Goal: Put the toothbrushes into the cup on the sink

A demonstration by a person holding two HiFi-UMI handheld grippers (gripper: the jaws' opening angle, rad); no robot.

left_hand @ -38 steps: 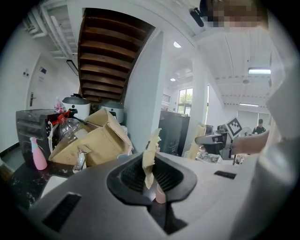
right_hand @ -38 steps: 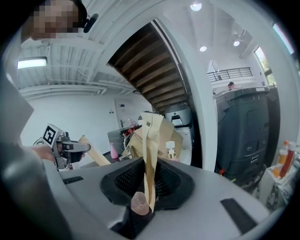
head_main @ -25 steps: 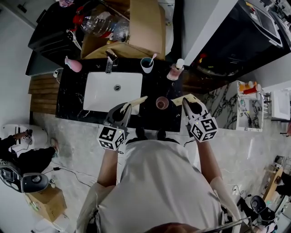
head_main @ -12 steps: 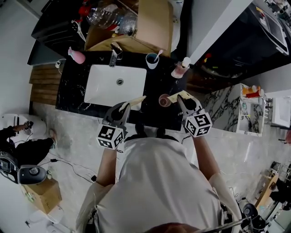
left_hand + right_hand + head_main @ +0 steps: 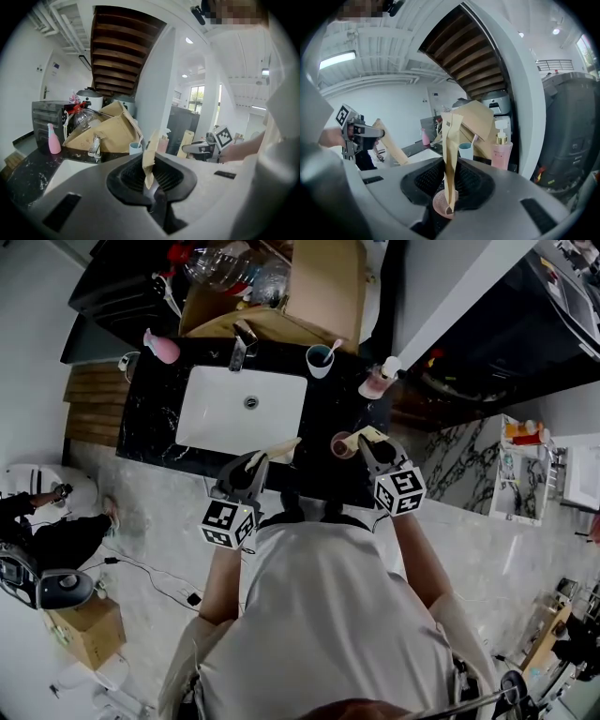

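Observation:
Each gripper holds a toothbrush in a tan paper packet. My left gripper point(image 5: 255, 463) is shut on one packet point(image 5: 281, 448) over the counter's near edge, just in front of the white sink basin point(image 5: 216, 409). In the left gripper view that packet point(image 5: 151, 157) stands up between the jaws. My right gripper point(image 5: 367, 450) is shut on the other packet point(image 5: 366, 436), right next to a small pink cup point(image 5: 339, 444) on the black counter. In the right gripper view this packet point(image 5: 451, 145) stands upright and its lower end overlaps the pink cup point(image 5: 440, 205). A blue cup point(image 5: 320, 360) holding a toothbrush stands behind the basin.
A pink soap dispenser point(image 5: 378, 382) stands at the back right and a pink bottle point(image 5: 161, 347) at the back left. The faucet point(image 5: 242, 345) rises behind the basin, with a cardboard box point(image 5: 314, 287) and a plastic bottle point(image 5: 225, 263) beyond it. The counter's front edge point(image 5: 309, 491) lies under the grippers.
My right gripper has come down and to the left with its packet, closing in on the pink cup. The left gripper has hardly moved.

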